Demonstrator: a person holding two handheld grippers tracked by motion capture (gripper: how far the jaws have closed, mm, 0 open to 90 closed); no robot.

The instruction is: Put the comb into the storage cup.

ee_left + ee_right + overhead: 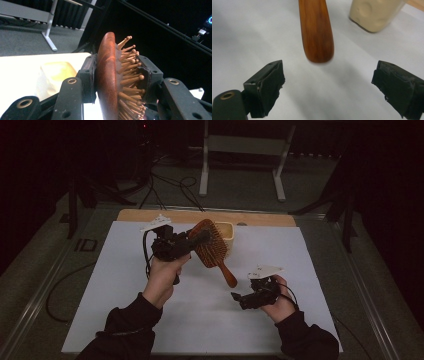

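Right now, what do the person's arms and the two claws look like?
Both forearms wear dark long sleeves with ribbed cuffs. Each claw, left and right, is black, with a pale grey three-cornered plate on top, a trailing black cable, brass-ringed holes and worn dark pads.

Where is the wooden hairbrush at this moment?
The hairbrush is off the table at centre of the high view, its head clamped in the left gripper, just in front of the cream container; its handle points toward the open right gripper.

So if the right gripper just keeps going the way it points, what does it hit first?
Most likely the hairbrush handle: its rounded end hangs just ahead of the open right gripper, roughly centred between the jaws. The cream container sits further back and off to the side. Depth is hard to judge.
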